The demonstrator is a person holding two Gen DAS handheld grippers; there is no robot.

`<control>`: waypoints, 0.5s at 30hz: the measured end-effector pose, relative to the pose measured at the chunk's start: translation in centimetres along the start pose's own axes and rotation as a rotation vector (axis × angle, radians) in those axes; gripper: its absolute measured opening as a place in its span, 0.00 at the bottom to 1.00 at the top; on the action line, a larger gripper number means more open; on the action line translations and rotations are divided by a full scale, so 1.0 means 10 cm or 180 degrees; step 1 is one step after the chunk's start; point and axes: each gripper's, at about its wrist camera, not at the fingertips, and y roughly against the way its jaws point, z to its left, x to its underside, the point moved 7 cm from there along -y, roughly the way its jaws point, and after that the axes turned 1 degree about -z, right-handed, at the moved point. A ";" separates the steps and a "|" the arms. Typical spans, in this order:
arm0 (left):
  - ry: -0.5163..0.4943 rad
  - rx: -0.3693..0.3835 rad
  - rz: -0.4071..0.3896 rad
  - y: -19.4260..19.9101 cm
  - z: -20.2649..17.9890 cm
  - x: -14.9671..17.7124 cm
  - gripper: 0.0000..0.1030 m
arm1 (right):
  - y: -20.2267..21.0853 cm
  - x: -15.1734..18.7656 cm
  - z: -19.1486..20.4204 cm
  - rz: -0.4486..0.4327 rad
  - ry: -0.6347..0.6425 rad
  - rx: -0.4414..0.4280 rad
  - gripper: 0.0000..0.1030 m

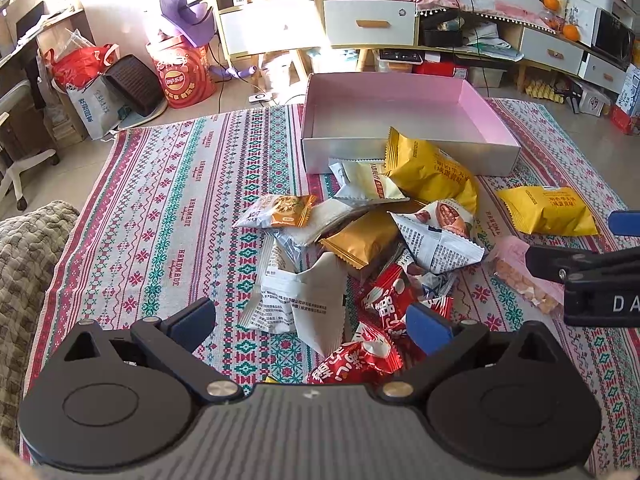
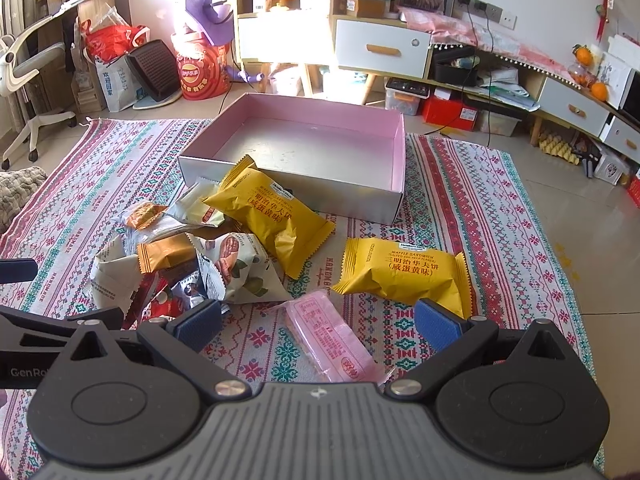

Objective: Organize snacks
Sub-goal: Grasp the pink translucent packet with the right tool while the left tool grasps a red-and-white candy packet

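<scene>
A pile of snack packets [image 1: 360, 240] lies on a patterned cloth [image 1: 160, 208] in front of an empty pink-lined box [image 1: 400, 104]. My left gripper [image 1: 316, 320] is open above a white packet [image 1: 304, 300] and red packets [image 1: 368, 356]. My right gripper [image 2: 320, 324] is open over a pink packet [image 2: 332, 340], which lies between its fingers without being touched. Two yellow waffle packets lie nearby: one [image 2: 272, 220] leans on the box [image 2: 312, 144], the other [image 2: 404, 272] lies apart on the cloth. The right gripper [image 1: 580, 276] shows at the right edge of the left wrist view.
The cloth [image 2: 460, 208] covers a tiled floor. Behind the box stand wooden shelves with white drawers [image 1: 368, 22], a red round tub [image 1: 184, 76], bags and an office chair [image 2: 28, 80]. A grey blanket [image 1: 24, 264] lies at the left edge of the cloth.
</scene>
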 end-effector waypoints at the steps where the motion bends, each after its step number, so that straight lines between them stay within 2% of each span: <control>1: -0.0009 0.0038 0.0004 0.01 0.00 -0.02 1.00 | 0.01 -0.02 -0.03 0.0023 -0.0030 -0.0031 1.00; 10: -0.0127 0.0485 0.0169 -0.09 0.02 -0.15 1.00 | -0.02 -0.23 -0.29 0.0290 -0.0091 -0.0174 0.99; 15: -0.0089 0.0816 0.0382 -0.19 0.03 -0.18 0.97 | -0.14 -0.19 -0.42 0.0617 -0.0311 -0.0411 0.90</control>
